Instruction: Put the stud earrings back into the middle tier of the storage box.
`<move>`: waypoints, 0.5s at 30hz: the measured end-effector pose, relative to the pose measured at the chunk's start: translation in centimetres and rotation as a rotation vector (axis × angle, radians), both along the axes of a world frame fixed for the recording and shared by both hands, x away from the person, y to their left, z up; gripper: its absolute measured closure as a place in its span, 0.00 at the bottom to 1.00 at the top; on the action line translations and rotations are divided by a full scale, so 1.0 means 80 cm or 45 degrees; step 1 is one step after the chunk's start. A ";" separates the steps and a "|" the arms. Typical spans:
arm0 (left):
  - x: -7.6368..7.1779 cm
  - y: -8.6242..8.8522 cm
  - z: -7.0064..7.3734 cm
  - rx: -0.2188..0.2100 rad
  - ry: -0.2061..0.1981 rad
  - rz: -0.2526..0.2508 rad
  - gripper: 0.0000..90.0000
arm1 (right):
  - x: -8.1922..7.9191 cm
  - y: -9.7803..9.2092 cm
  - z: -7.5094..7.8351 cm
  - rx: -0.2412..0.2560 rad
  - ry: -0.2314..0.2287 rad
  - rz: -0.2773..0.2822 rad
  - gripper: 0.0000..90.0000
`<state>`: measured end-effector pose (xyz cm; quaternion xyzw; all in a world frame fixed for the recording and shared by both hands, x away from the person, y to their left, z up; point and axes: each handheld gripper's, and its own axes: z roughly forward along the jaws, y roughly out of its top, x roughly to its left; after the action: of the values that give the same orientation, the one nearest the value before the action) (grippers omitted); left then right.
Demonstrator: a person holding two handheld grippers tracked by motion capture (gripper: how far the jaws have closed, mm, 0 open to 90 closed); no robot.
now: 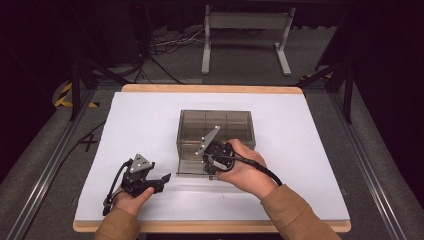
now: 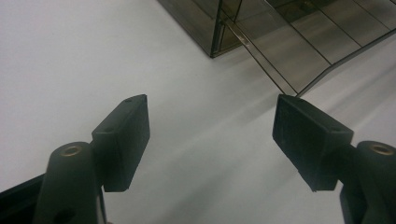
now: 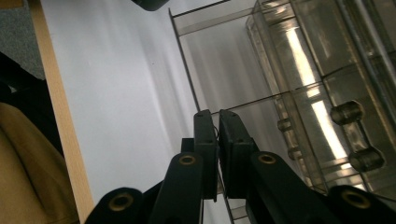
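A smoky clear plastic drawer box (image 1: pixel 215 125) stands in the middle of the white table (image 1: pixel 140 120). Its lower drawer (image 1: pixel 190 169) is slid out toward me. My right gripper (image 1: pixel 209 162) sits at the drawer's front. In the right gripper view my right gripper (image 3: pixel 217 115) is shut on the thin wall of the drawer (image 3: pixel 187 79), with the box (image 3: pixel 327 93) to its right. My left gripper (image 1: pixel 164 179) rests low on the table left of the box, open and holding nothing. In the left gripper view my left gripper (image 2: pixel 212 121) points at bare table, and the drawer (image 2: pixel 303 51) lies ahead to the right.
The table's wooden front edge (image 1: pixel 210 226) runs close to my forearms. A white metal stand (image 1: pixel 245 30) and cables (image 1: pixel 165 45) are on the floor beyond the table. Dark rails (image 1: pixel 45 170) flank both sides.
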<state>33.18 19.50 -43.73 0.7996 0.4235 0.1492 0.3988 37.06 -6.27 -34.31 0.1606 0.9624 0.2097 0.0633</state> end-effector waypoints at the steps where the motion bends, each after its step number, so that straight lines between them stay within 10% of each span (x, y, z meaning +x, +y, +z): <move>1: 0.000 0.000 0.000 0.000 0.000 0.000 0.31 | 0.001 -0.001 0.000 0.001 -0.003 -0.004 0.96; 15: 0.000 0.000 0.000 0.000 0.000 -0.001 0.31 | 0.017 -0.010 0.000 -0.008 0.006 -0.087 0.96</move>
<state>33.18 19.52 -43.72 0.7997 0.4233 0.1491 0.3989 38.43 -7.04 -34.33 0.1935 0.9572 0.2041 0.0688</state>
